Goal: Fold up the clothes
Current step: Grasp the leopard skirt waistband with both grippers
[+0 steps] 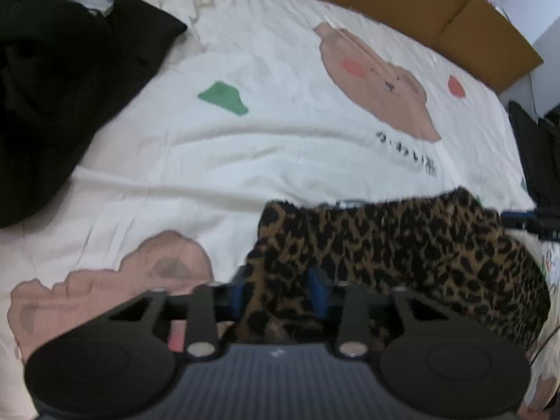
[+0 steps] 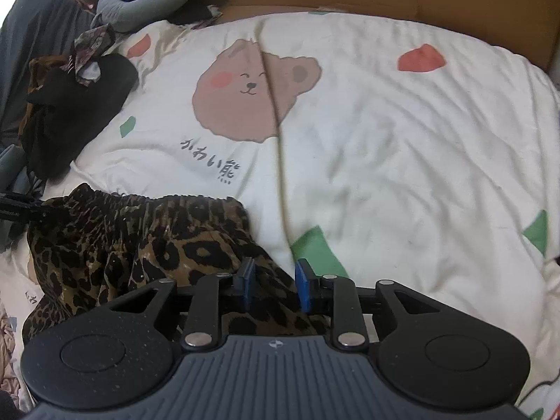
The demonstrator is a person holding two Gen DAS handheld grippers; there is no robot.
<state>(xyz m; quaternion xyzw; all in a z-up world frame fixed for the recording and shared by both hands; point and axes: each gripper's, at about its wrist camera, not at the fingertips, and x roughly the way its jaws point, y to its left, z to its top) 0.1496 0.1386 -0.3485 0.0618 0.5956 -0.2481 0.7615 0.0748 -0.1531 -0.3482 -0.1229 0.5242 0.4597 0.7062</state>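
Observation:
A leopard-print garment (image 1: 402, 245) lies bunched on the white bear-print quilt (image 1: 245, 147). In the left wrist view it drapes over my left gripper (image 1: 276, 288), and a fold sits pinched between the blue pads (image 1: 316, 285). My right gripper (image 1: 525, 222) shows at the right edge, at the garment's far corner. In the right wrist view the leopard-print garment (image 2: 140, 245) spreads to the left with its gathered waistband along the top. A narrow end runs between the blue pads (image 2: 302, 285) of my right gripper (image 2: 274, 281), which is shut on it. My left gripper (image 2: 17, 206) grips the waistband's left corner.
A heap of black clothes (image 1: 63, 87) lies at the quilt's left side, seen also as black clothes (image 2: 77, 105) in the right wrist view. A grey neck pillow (image 2: 140, 0) and a dark pillow (image 2: 35, 35) sit at the far left. A brown board (image 1: 420, 3) borders the bed's far edge.

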